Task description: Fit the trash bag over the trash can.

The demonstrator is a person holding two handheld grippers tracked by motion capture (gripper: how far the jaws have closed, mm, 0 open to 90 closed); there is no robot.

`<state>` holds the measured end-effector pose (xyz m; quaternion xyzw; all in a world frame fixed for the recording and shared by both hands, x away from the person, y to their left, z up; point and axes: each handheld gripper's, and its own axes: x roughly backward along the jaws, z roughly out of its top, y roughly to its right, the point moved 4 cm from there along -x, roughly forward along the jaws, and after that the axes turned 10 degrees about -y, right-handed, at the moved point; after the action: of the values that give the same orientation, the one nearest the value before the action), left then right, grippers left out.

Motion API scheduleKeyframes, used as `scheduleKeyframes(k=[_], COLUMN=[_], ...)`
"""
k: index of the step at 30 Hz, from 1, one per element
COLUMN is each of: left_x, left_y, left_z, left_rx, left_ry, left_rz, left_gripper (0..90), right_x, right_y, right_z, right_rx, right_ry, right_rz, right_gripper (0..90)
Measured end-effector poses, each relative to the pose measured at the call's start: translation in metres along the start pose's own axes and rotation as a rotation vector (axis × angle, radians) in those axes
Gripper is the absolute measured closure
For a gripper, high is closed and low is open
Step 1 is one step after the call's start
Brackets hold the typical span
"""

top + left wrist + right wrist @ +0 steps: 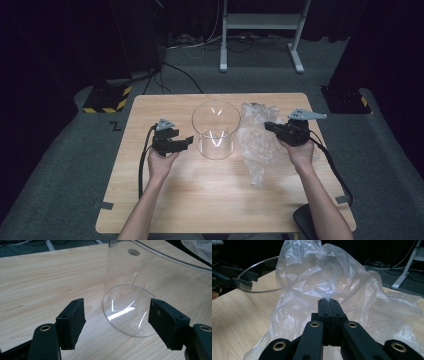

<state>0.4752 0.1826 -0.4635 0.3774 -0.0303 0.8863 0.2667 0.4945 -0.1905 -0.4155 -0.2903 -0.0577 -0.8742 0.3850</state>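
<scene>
On the wooden table in the high view, a clear plastic cylinder stands upright at the middle, nearer the far edge than the near one. Just to its right lies a crumpled clear plastic bag, its far end bunched high and its near end trailing toward the person. The left gripper sits close to the cylinder's left wall, a small gap between them, with bare tabletop behind it out to the left edge. The right gripper rests over the bag's upper part, not far from the table's right edge. The near half of the table is open wood between the two forearms.

Seen from the left gripper view, the left gripper has its jaws spread wide, holding nothing. The cylinder stands ahead between them, its round base rim on the wood, touching neither pad. Bare wood stretches away to the left.

Along the right gripper view, the right gripper has its jaws pressed together, their tips against the film of the bag; a pinched fold seems caught there, though the clear film makes this hard to confirm. The cylinder's rim curves at left, beside the bag.
</scene>
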Motion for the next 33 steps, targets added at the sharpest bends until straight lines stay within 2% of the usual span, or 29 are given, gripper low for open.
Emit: scheduleKeyframes(k=[15,25,33], left_x=[0.002,0.002,0.004], left_y=[0.004,0.006,0.008], left_z=[0.001,0.002,0.003], left_rx=[-0.001,-0.002,-0.001], left_ry=[-0.006,-0.005,-0.003], left_rz=[-0.027,-0.033,-0.038], left_gripper=[30.2,30.2,30.3], right_x=[0.009,0.000,-0.007], right_y=[0.004,-0.007,-0.010], right_z=[0.017,0.026,0.031], right_rx=[-0.041,-0.010,-0.006], right_ry=[0.054,0.040,0.037], right_rz=[0.044,0.068,0.079], right_gripper=[89.7,89.7,89.7])
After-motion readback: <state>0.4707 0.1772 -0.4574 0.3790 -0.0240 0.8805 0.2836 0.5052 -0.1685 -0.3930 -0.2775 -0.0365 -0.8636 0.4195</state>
